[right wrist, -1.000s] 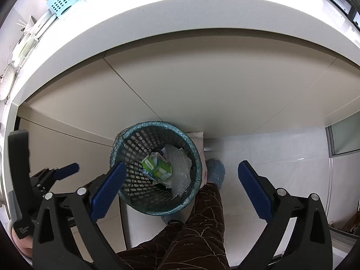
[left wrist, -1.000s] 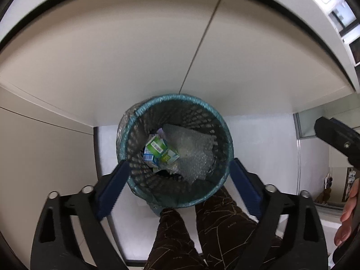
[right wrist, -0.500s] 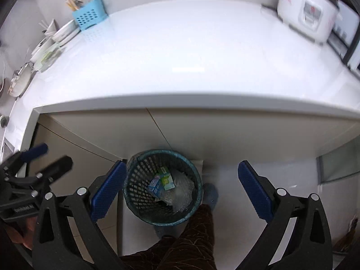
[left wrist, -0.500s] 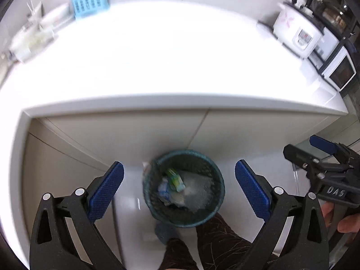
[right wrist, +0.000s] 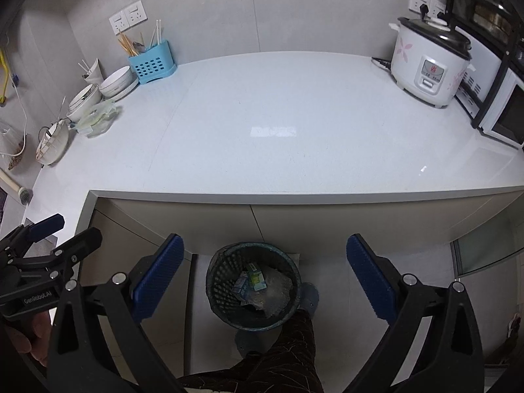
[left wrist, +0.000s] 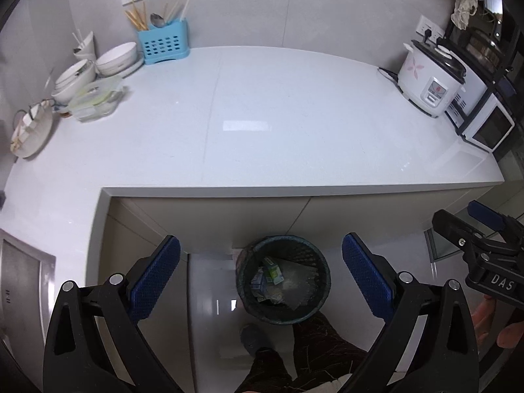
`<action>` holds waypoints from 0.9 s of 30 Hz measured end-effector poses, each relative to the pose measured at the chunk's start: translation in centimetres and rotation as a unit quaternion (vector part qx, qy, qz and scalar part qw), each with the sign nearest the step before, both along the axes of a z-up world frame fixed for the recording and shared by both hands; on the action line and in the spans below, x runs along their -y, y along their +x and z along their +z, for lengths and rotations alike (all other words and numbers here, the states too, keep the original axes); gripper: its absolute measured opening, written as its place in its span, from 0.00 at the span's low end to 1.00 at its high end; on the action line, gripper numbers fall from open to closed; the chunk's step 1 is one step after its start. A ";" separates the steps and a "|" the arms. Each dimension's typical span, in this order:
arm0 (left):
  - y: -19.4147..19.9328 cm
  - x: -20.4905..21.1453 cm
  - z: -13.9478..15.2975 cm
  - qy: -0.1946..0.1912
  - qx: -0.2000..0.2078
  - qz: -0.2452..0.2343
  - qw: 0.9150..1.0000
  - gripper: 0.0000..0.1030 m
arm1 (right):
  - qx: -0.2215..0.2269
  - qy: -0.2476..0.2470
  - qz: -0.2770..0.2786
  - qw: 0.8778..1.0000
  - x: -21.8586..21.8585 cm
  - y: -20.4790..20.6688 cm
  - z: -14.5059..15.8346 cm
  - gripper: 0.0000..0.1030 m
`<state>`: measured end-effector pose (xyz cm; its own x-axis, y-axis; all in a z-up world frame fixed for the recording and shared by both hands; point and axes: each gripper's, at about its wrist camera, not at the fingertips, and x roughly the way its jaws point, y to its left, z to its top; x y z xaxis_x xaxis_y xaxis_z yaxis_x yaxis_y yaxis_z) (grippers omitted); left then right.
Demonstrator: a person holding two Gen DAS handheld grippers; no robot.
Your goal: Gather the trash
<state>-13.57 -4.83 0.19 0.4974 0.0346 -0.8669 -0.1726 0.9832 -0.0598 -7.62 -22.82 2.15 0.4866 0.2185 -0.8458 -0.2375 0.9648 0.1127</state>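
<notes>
I see the white countertop (left wrist: pixel 262 124) spread ahead. Below it on the floor stands the mesh trash bin (left wrist: pixel 283 280), cartons (right wrist: pixel 252 281) inside. My left gripper (left wrist: pixel 260 278) and right gripper (right wrist: pixel 265 276) gape wide, released, holding nothing.

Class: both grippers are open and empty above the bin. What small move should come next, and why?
Probably sweep both cameras along the countertop for leftover trash: the left gripper and right gripper hold nothing, cartons already lie in the mesh bin, and no litter shows.
</notes>
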 end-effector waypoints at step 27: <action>-0.2 -0.6 1.1 -0.006 -0.031 -0.004 1.000 0.94 | -0.027 0.010 0.011 1.000 -1.1 -0.7 0.6 0.93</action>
<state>-13.79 -4.23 1.31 0.4436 0.0200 -0.8960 -0.1690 0.9837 -0.0617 -8.28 -21.73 2.75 0.4359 0.2451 -0.8660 -0.2519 0.9570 0.1440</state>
